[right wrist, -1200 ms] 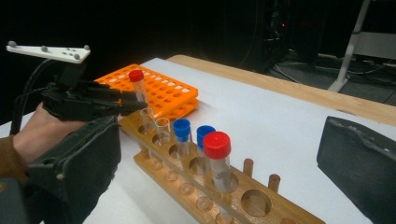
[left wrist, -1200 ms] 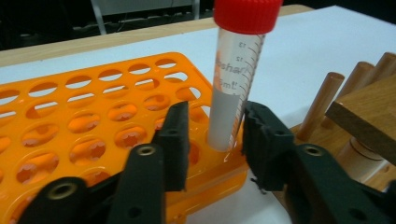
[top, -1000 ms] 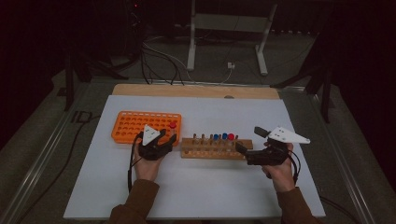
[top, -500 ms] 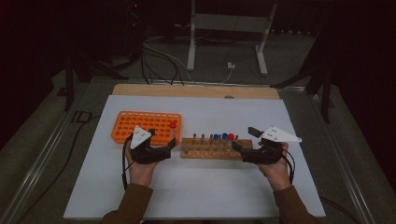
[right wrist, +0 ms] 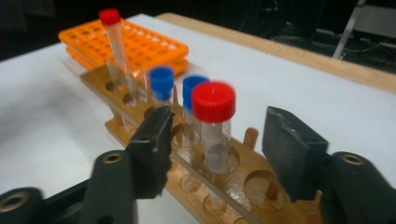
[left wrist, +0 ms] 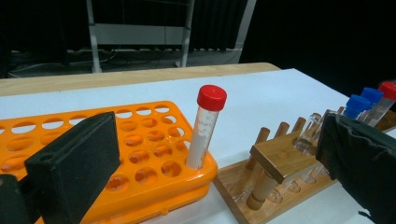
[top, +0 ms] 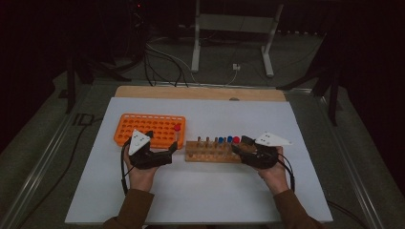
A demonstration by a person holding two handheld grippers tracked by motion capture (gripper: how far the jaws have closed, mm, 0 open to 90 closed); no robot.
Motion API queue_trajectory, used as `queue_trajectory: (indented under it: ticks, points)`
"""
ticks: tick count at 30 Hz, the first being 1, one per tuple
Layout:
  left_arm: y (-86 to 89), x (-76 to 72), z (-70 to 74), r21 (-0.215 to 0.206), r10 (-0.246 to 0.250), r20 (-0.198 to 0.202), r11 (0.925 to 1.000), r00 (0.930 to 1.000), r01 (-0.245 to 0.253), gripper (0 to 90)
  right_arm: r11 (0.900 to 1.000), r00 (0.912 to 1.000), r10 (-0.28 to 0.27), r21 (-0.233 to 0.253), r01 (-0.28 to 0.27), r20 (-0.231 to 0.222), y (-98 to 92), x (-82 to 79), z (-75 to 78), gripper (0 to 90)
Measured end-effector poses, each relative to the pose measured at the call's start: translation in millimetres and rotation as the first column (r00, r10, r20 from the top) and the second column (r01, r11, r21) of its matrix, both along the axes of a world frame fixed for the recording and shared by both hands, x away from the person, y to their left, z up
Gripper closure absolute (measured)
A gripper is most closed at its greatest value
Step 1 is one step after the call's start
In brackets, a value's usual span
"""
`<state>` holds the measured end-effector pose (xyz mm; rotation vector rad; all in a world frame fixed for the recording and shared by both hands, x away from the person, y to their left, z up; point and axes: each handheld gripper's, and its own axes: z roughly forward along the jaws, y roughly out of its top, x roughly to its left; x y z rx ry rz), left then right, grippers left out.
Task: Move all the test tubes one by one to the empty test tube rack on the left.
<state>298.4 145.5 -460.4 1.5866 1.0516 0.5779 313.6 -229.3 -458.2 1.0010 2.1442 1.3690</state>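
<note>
Judging by the wooden rack [right wrist: 196, 172], one red-capped tube [left wrist: 205, 127] already stands in the orange tray [left wrist: 140, 154] beside it, while the right gripper [right wrist: 215, 135], jaws apart, brackets the next red-capped tube [right wrist: 215, 126], and the left gripper [left wrist: 210, 186] waits open and empty.

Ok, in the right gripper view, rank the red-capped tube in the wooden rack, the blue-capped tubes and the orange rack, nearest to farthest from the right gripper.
1. Red-capped tube, between the open jaws of the right gripper, in the wooden rack.
2. Blue-capped tubes, just behind it; the two are too close to call.
3. Orange rack, far back left.
</note>
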Motion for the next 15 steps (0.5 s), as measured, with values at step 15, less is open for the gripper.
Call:
queue_trajectory:
  ticks: [15]
  points:
    - [5.1,-1.0,2.4,-0.029,0.014,0.006,0.9995,0.9999,-0.014,0.7,0.999,0.9998,-0.019,-0.033,0.019,0.003,7.9,4.0,-9.9,74.0]
